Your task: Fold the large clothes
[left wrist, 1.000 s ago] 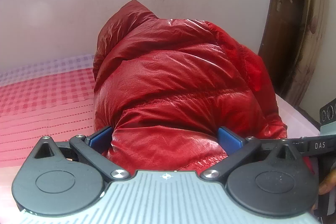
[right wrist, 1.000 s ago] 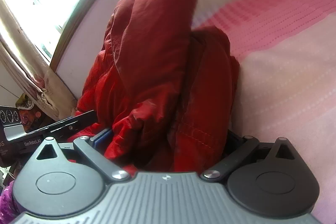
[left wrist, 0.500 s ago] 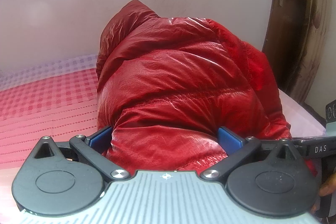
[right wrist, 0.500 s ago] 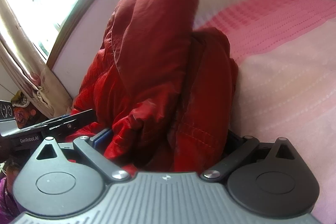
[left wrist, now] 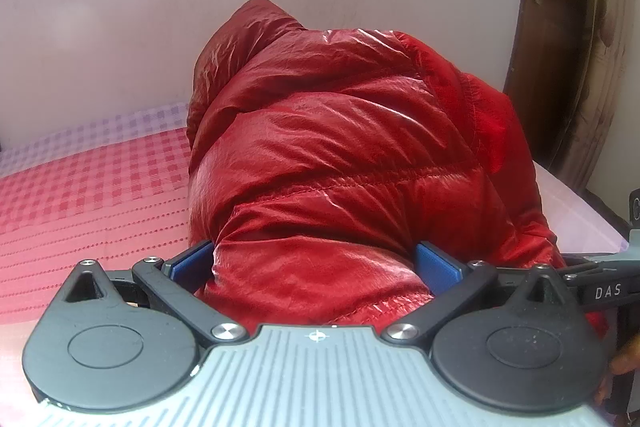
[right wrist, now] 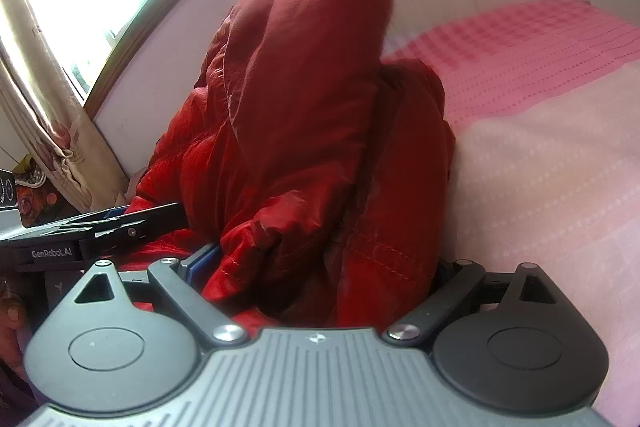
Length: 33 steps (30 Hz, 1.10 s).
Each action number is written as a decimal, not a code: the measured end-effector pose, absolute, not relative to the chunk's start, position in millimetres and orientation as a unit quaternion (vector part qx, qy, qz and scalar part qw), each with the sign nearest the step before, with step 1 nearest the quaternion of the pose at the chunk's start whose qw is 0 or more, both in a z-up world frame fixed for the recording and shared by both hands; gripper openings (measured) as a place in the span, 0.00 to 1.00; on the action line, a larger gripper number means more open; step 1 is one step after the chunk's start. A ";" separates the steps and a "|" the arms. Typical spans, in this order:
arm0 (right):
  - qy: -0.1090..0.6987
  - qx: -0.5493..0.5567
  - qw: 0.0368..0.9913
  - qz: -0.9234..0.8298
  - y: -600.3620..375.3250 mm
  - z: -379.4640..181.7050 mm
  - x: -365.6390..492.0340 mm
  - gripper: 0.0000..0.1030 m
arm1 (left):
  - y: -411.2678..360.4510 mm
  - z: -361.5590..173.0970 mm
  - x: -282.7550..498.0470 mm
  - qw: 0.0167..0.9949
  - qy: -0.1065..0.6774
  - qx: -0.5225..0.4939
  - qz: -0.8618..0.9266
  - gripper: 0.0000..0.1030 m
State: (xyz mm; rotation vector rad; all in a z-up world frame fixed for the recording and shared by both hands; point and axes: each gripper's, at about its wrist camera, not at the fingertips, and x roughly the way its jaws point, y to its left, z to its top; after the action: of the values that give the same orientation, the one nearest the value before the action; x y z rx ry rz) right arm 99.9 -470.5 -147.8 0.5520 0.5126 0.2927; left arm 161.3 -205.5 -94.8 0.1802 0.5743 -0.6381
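Red puffer jacket sits bunched in a tall mound on the pink checked bedspread, close to the pale wall; shiny quilted shell faces the left wrist view, duller folds and a stitched hem face the right wrist view. Left gripper: jaws spread wide with a thick roll of jacket filling the gap; both blue pads lie against the fabric, so it reads as a wide pinch on the bulk, though how firmly I cannot tell. Right gripper: jaws also wide, jacket folds between them; left blue pad touches fabric, the far pad is hidden behind the cloth. Its jaws have just been closing a little onto that fold. Each gripper shows at the edge of the other's view, so the two stand close together at the near end of the mound. Wooden door to the right, curtain and bright window beyond. Risks, as judged: slick nylon and springy fill could slide out of a wide grip on lifting; grabbing a bundle rather than an edge could drag several layers and leave the fold lumpy. Against the earlier frames: the mound is almost unchanged; both views have shifted only slightly.
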 end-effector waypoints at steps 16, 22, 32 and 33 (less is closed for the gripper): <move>0.246 0.276 0.918 0.144 -472.4 -150.4 98.7 0.93 | -185.3 -80.9 157.4 0.894 0.302 0.080 -0.321 1.00; 0.245 0.278 0.917 0.145 -472.6 -150.9 98.6 0.93 | -158.8 -83.5 173.6 0.871 0.343 0.020 -0.351 1.00; 0.247 0.283 0.915 0.147 -473.9 -152.4 100.3 0.93 | -124.1 -121.4 230.0 0.775 0.433 -0.137 -0.440 1.00; 0.247 0.285 0.914 0.147 -474.6 -152.7 100.7 0.93 | -126.2 -122.7 232.5 0.770 0.433 -0.133 -0.449 1.00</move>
State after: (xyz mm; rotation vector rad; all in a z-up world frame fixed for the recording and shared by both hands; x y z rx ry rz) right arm 100.7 -474.6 -152.7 0.5868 0.5093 0.3036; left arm 232.5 -126.2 -122.7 -0.2886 0.9395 -0.9731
